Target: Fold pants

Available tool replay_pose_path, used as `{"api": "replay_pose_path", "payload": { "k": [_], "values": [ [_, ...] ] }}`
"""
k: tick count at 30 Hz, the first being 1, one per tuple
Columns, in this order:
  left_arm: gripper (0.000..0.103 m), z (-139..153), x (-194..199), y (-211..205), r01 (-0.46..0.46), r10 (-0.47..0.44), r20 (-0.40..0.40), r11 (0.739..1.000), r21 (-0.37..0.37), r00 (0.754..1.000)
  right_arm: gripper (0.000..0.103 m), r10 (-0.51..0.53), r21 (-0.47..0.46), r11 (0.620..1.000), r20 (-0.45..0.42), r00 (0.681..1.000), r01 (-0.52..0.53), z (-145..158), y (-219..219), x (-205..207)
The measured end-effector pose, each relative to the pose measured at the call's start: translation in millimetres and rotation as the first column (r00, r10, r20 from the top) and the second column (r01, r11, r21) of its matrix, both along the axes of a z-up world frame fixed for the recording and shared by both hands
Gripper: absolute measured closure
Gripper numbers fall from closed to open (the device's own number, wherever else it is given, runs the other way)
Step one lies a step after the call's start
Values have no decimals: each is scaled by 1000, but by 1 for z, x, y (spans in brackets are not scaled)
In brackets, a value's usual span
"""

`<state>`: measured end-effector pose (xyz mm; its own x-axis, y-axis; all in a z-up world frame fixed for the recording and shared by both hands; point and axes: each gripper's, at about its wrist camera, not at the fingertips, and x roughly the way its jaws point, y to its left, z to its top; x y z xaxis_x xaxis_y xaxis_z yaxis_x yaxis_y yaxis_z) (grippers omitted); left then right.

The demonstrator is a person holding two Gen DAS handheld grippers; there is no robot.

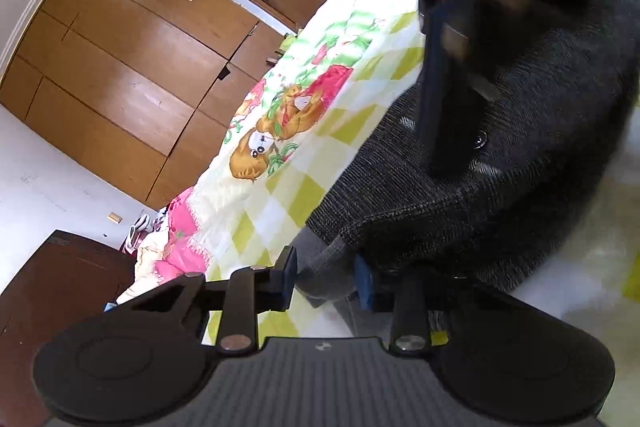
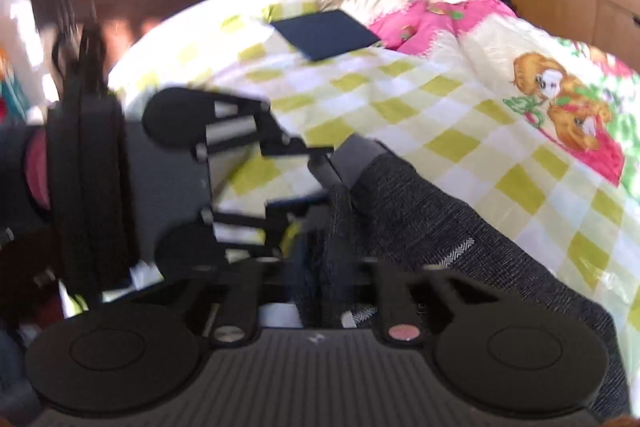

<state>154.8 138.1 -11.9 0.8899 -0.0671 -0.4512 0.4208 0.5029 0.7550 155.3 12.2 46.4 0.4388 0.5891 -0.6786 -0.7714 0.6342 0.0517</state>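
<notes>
Left gripper (image 1: 326, 277) clamps the pants (image 1: 500, 163) hem. Right gripper (image 2: 324, 291) straddles bunched cloth; grip unclear. Cloth may slip, skewing the fold.

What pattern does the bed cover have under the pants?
Yellow-green and white checks with cartoon animal prints on the bed cover; clearest in the right wrist view.

Dark charcoal pants (image 1: 500, 195) of a coarse, flecked weave are seen spread across a bed covered by a yellow-and-white checked quilt (image 1: 280, 195). A stitched seam runs along the cloth, and a small round metal button is visible near the middle of the garment. A paler grey ribbed band is seen at one end, lifted off the quilt in a bunched fold. In the right wrist view the pants (image 2: 420, 211) are drawn up in a long gathered ridge, with a patch of white zigzag lining exposed.
</notes>
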Motion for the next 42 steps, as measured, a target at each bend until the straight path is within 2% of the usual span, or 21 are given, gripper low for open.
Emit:
{"api": "replay_pose_path", "payload": {
  "k": [1, 2, 4, 5, 6, 8, 11, 13, 15, 16, 17, 19, 21, 24, 26, 29, 30, 33, 36, 40, 42],
  "values": [
    [58, -2, -2, 1, -1, 1, -4, 1000, 8, 1000, 51, 7, -28, 1000, 36, 999, -6, -7, 3, -4],
    [58, -5, -3, 2, -2, 3, -8, 1000, 12, 1000, 50, 22, -64, 998, 62, 998, -19, -15, 7, -7],
    [61, -8, -4, 3, -5, 5, -7, 1000, 16, 1000, 59, 24, -153, 988, 88, 996, -10, -35, 16, -8],
    [61, -8, -3, 2, -7, 7, -7, 1000, 13, 1000, 72, 15, -200, 980, 94, 995, 4, -46, 20, -6],
    [61, -6, -1, 1, -7, 7, -7, 1000, 8, 1000, 98, 0, -237, 971, 89, 996, 21, -52, 22, -2],
    [62, 0, 2, -1, 5, -5, 11, 1000, 4, 1000, 97, -56, -203, 977, 65, 996, 68, -43, 15, 10],
    [64, 15, 11, -1, 11, -11, 115, 1000, -4, 993, 97, -127, -130, 979, 204, 971, 155, 6, 3, 13],
    [67, 30, 15, 2, -5, 16, 201, 998, -57, 979, 96, -154, -74, 980, 300, 941, 184, 35, -2, 7],
    [68, 38, 19, 8, -21, 48, 231, 992, -121, 972, 95, -139, -94, 977, 400, 906, 191, 34, 3, -4],
    [68, 35, 21, 10, -32, 60, 200, 989, -142, 978, 95, -114, -122, 977, 390, 914, 174, 22, 9, -6],
    [68, 25, 23, 12, -48, 69, 159, 990, -136, 985, 95, -94, -143, 979, 318, 943, 146, 2, 17, -5],
    [67, -7, 20, 14, -64, 68, 74, 996, -58, 995, 95, -32, -219, 972, 224, 974, 82, -43, 34, -10],
    [67, -37, 9, 18, -64, 65, -11, 997, 33, 998, 91, 37, -310, 950, 240, 970, 41, -78, 51, -24],
    [68, -53, -10, 22, -70, 68, 18, 988, 140, 998, 89, 94, -349, 937, 317, 944, 23, -86, 59, -34],
    [67, -43, -15, 28, -84, 86, -19, 991, 105, 996, 88, 73, -318, 948, 288, 955, 24, -80, 55, -30],
    [67, -31, -17, 35, -146, 147, -6, 986, 85, 989, 87, 65, -298, 954, 292, 954, 26, -76, 51, -32],
    [67, -23, -18, 35, -165, 165, 2, 985, 54, 986, 82, 51, -285, 958, 285, 957, 34, -74, 48, -34],
    [64, 2, -23, 20, -149, 152, 30, 986, -76, 988, 52, -12, -226, 971, 266, 964, 75, -65, 44, -39],
    [56, 8, -30, -9, -86, 83, -21, 976, -200, 996, 52, -76, -161, 981, 216, 973, 112, -53, 20, -48],
    [58, -34, -27, -40, -85, 62, -156, 986, -146, 986, 51, -253, -119, 956, 119, 960, 267, -44, -52, -58],
    [58, -45, -34, -46, -72, 61, -105, 992, -104, 993, 51, -399, -112, 908, 60, 915, 403, -46, -105, -61]
  ]
}}
